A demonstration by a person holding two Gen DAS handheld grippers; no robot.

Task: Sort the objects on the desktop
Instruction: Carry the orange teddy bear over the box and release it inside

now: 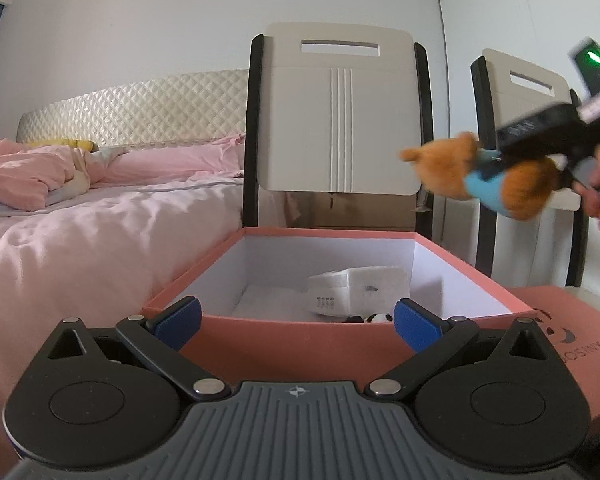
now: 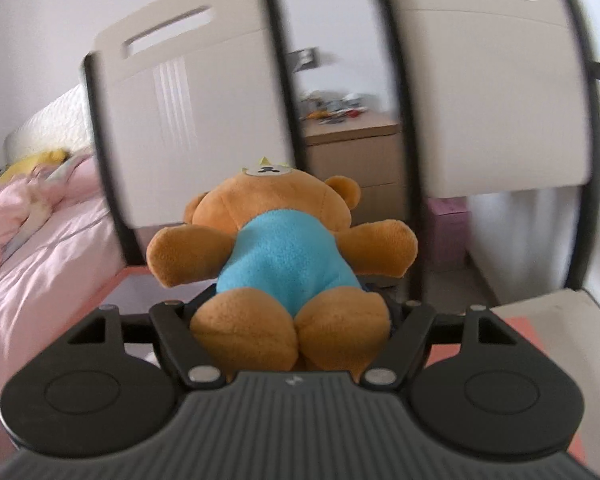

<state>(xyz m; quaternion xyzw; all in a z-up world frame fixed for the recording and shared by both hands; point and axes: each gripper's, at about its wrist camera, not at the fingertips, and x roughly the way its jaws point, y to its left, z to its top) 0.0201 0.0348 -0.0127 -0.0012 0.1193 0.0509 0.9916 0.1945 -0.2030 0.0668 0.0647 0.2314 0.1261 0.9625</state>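
A pink open box with white walls stands right in front of my left gripper, which is open and empty at its near rim. Inside lie a white packet and a small panda figure. My right gripper is shut on a brown teddy bear in a blue shirt. In the left wrist view the bear hangs in the air above and right of the box, held by the right gripper. The box's corner shows below the bear.
The pink box lid lies right of the box. Two white chairs stand behind it. A bed with pink bedding is on the left. A wooden nightstand stands between the chairs.
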